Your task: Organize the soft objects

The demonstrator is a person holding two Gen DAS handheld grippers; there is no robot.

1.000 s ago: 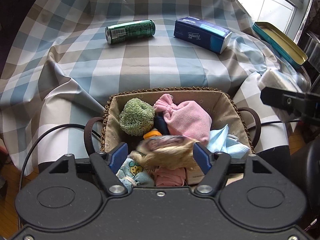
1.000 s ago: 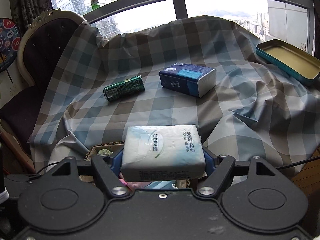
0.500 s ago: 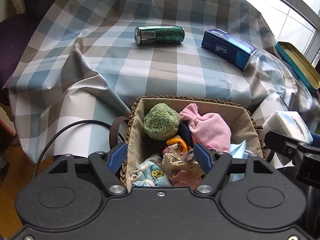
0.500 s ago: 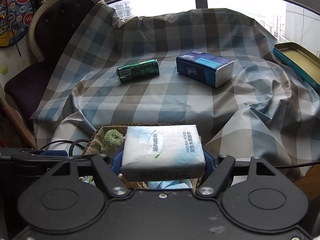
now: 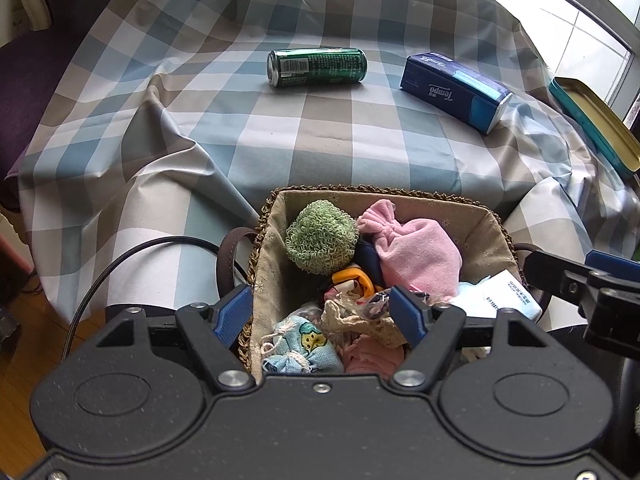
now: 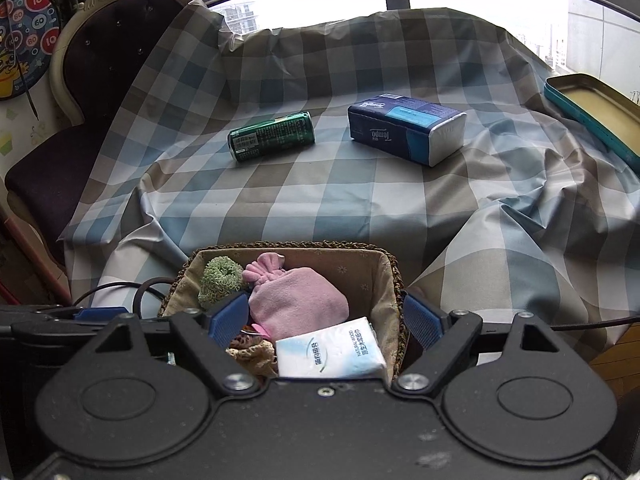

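A woven basket with a fabric lining was seen at the near edge of the checked tablecloth. Inside were packed a looped green scrubber, a soft pink fleece pouch (gathered at its neck) and a glossy white tissue pack, the last lying flat by the right wall. The right gripper was spread wide above it, holding nothing. The left gripper was likewise parted and empty over crumpled cloths.
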